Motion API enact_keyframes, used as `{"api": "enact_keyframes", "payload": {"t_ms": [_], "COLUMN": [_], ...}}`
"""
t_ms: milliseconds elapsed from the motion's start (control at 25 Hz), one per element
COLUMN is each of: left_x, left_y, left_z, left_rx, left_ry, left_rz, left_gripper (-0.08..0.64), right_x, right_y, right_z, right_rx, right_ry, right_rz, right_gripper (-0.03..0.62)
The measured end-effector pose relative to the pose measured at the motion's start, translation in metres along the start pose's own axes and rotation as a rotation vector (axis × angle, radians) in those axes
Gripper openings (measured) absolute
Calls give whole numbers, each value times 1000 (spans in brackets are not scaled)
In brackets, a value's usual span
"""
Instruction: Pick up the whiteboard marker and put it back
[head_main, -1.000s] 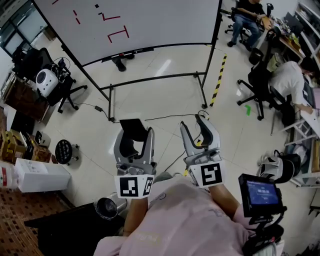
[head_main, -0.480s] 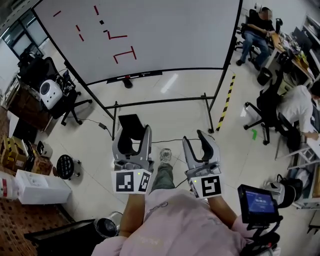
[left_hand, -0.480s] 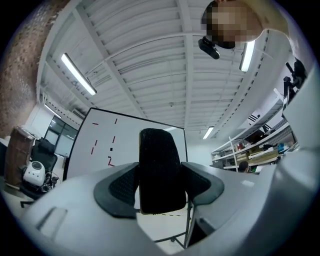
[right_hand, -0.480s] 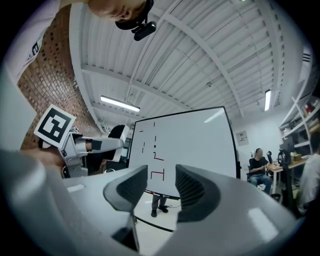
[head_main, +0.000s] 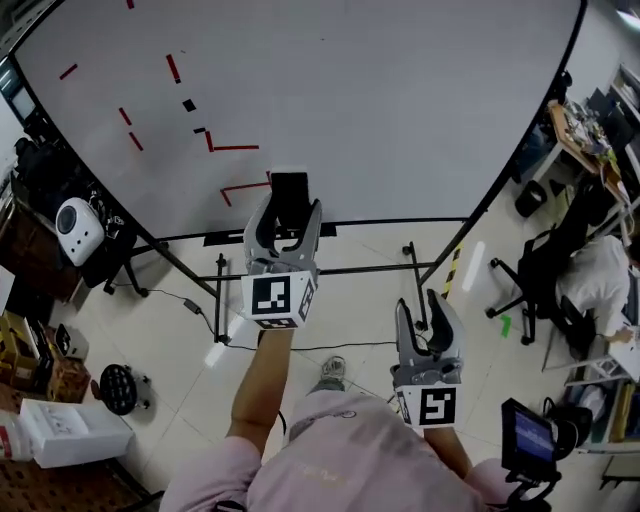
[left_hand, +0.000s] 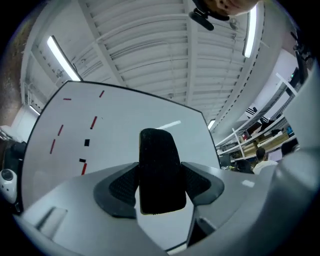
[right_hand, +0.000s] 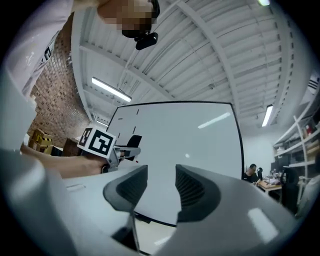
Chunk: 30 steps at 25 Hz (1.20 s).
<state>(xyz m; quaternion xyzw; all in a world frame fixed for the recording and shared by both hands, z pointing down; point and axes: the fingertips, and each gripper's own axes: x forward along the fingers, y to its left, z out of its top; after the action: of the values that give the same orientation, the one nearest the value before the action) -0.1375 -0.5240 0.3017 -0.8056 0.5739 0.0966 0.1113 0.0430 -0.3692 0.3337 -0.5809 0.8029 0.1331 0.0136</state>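
My left gripper (head_main: 288, 218) is shut on a flat black block (head_main: 290, 192) with a textured face, more like a board eraser than a marker. It is held out close in front of the whiteboard (head_main: 380, 110), just above the board's dark tray (head_main: 262, 238) and beside red marks (head_main: 240, 187). In the left gripper view the block (left_hand: 160, 170) stands upright between the pads (left_hand: 122, 186), with the whiteboard (left_hand: 120, 130) behind. My right gripper (head_main: 430, 312) hangs lower and nearer my body, open and empty; its own view shows the gap (right_hand: 161, 187) and the board (right_hand: 195, 135).
The whiteboard stands on a black wheeled frame (head_main: 300, 272) with a cable across the floor. An office chair with a white device (head_main: 75, 228) is at the left, boxes (head_main: 60, 435) lower left. A seated person and chairs (head_main: 590, 290) are at the right.
I have walked up to the whiteboard, which now fills the upper view. My left gripper with the black block has reached forward and up to the board; the right gripper trails lower.
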Motion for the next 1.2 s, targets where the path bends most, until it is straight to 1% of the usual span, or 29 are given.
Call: {"api": "enact_keyframes", "payload": {"t_ms": [80, 160, 280, 400, 520, 640, 720, 800, 920, 960, 1000, 1080, 1200], "left_x": [52, 92, 130, 152, 162, 165, 166, 165, 165, 164, 162, 152, 126], "left_y": [22, 39, 53, 61, 70, 71, 69, 68, 66, 63, 61, 59, 59], "left_z": [-15, -25, -35, -51, -70, -76, -78, -79, -80, -79, -75, -64, -43], "left_rx": [5, 2, 12, 14, 15, 70, 103, 109, 105, 92, 73, 45, 68], "left_ry": [3, -8, -43, -55, -49, -58, -76, -94, -86, -87, -96, -129, -144], "left_rz": [-1, 9, 28, 38, 67, 87, 93, 92, 67, 51, 36, 24, 38], "left_gripper": [268, 268, 268, 268, 268, 268, 264, 264, 264, 264, 284, 299, 299], "right_x": [33, 60, 90, 117, 134, 142, 146, 148, 148, 147, 146, 142, 132], "right_y": [-14, -26, -40, -44, -45, -50, -51, -50, -46, -44, -43, -39, -34], "right_z": [-11, -26, -49, -63, -67, -67, -72, -77, -80, -79, -78, -75, -61], "right_rx": [-3, 9, 15, 8, -6, -6, -5, -7, -13, -13, -10, -3, -8], "right_ry": [38, 84, 142, 163, 156, 137, 148, 164, 180, 184, 187, 188, 157], "right_rz": [-35, -68, -94, -89, -84, -95, -97, -92, -77, -73, -69, -61, -53], "right_gripper": [169, 169, 169, 169, 169, 169, 169, 169, 169, 169, 169, 169, 169]}}
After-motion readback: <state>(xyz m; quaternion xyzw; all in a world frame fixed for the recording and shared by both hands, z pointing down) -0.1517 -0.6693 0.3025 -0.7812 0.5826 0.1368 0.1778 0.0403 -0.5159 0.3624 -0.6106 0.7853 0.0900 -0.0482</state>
